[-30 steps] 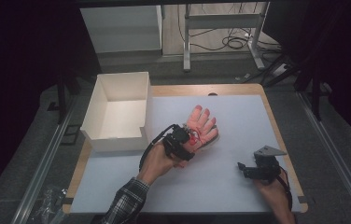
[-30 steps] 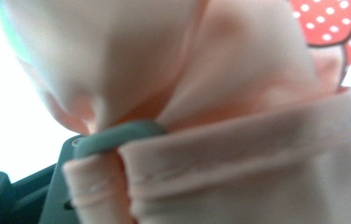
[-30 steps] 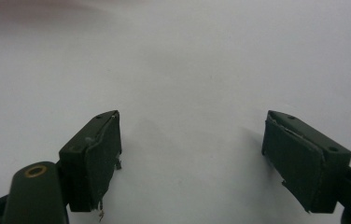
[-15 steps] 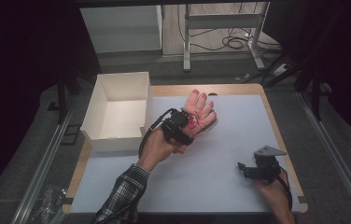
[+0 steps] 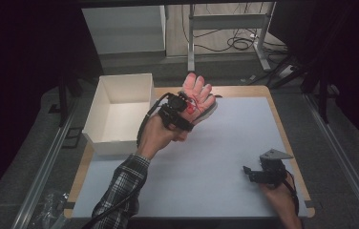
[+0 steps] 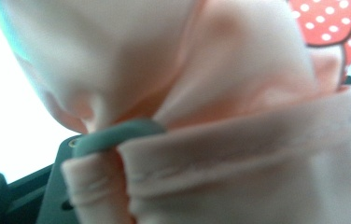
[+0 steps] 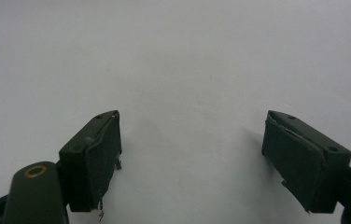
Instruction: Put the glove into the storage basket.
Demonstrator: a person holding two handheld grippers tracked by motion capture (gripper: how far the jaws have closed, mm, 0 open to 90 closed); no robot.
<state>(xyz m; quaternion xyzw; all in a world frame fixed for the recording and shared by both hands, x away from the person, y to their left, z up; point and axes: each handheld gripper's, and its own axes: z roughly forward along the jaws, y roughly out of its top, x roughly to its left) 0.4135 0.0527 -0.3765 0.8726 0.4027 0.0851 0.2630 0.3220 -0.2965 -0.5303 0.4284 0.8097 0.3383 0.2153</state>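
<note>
While you hold the pink glove [image 5: 197,94] clamped in your left gripper [image 5: 177,112], raised near the white box [image 5: 120,110], nothing is inside the box yet; dropping it there looks like what remains. Compared with a second ago, the glove has travelled higher and farther forward. Your right gripper [image 5: 258,174] rests wide apart on the surface [image 5: 225,157], empty.

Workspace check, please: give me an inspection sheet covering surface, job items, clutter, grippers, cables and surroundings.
Surface: pale mat on a wooden table, bare where visible.
Job's things: pink glove with red dotted patch, lifted above the mat; white box, open, at the table's left edge.
Clutter: nothing seen.
Grippers: left hand-held gripper shut on the glove's cuff; right hand-held gripper open, holding nothing, low over the mat.
Cables: black cable looping from the left hand-held gripper; floor cables beyond.
Surroundings: dark room, metal frame behind.
</note>
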